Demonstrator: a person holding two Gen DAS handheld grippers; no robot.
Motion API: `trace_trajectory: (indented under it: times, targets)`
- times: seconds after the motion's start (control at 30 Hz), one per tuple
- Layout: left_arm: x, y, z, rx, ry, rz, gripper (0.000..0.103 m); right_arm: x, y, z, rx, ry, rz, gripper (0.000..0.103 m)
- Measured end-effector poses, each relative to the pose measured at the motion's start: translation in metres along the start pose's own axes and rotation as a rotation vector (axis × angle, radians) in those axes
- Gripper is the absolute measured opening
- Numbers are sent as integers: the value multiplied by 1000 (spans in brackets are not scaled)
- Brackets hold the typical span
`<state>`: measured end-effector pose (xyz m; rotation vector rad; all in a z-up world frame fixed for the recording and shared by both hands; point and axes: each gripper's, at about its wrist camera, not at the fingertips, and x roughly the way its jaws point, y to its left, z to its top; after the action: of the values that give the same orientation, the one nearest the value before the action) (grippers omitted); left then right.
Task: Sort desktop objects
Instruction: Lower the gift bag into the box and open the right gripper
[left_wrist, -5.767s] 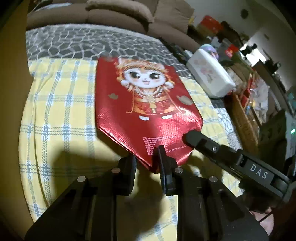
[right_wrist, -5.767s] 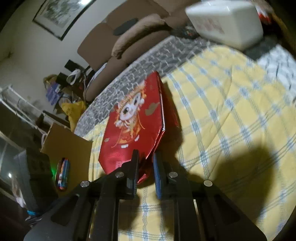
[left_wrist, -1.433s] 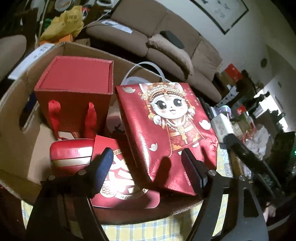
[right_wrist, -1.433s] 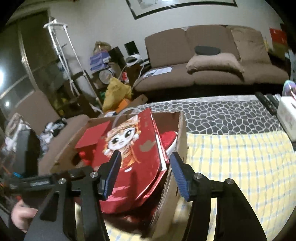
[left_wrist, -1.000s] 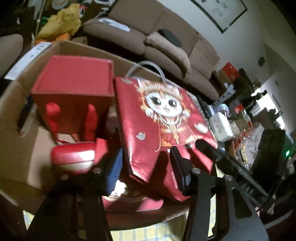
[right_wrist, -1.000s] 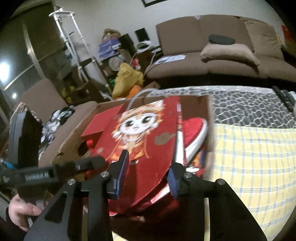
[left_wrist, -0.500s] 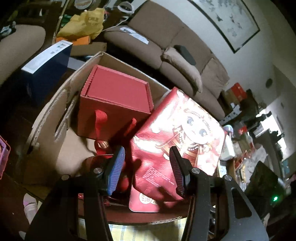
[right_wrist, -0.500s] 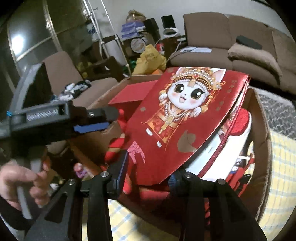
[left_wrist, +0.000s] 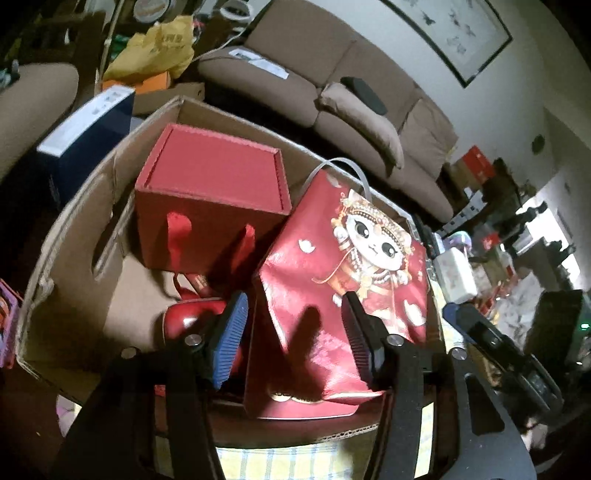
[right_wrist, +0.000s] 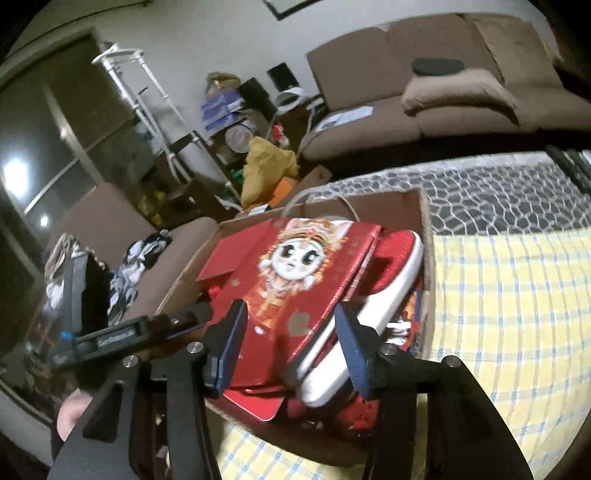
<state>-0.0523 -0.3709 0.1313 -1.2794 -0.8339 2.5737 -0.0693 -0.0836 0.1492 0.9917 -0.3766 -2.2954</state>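
Observation:
A shiny red gift bag with a cartoon cat (left_wrist: 354, 266) lies inside the cardboard box (left_wrist: 74, 229), leaning against a red gift box with ribbon handles (left_wrist: 210, 199). It also shows in the right wrist view (right_wrist: 295, 280). My left gripper (left_wrist: 295, 343) is open and empty, just above the bag's lower end. My right gripper (right_wrist: 288, 350) is open and empty, above the same bag. The left gripper's body (right_wrist: 122, 336) shows at the left of the right wrist view.
The cardboard box (right_wrist: 424, 236) also holds a red and white round tin (right_wrist: 369, 317) and a red lidded case (left_wrist: 192, 321). It stands on a yellow checked cloth (right_wrist: 517, 302). A brown sofa (left_wrist: 332, 85), a blue box (left_wrist: 85, 136) and a white tissue box (left_wrist: 456, 273) lie around.
Both grippers let go of the red cat bag and it now rests in the cardboard box. Both grippers have pulled back a little and their jaws stand wide apart.

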Motion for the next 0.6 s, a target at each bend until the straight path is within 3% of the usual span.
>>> trace_trajectory:
  times: [0.1,0.2,0.3,0.47,0.6]
  targets:
    - [4,4,0,-6,10,7,51,7,2,-1,-17,8,-21,51]
    - [1,8,3,-23,2,-1,51,14,11,-5,-38,15,-4,34]
    - [-2,9,4,-22,-5,3,51,26,26,-10,-87,66,1,25]
    - [-3,11,4,-16,-5,10,52,45,41,-20,-120,133,43,23]
    - [-5,11,4,-13,-6,7,52,40,45,-20,-134,112,4,23]
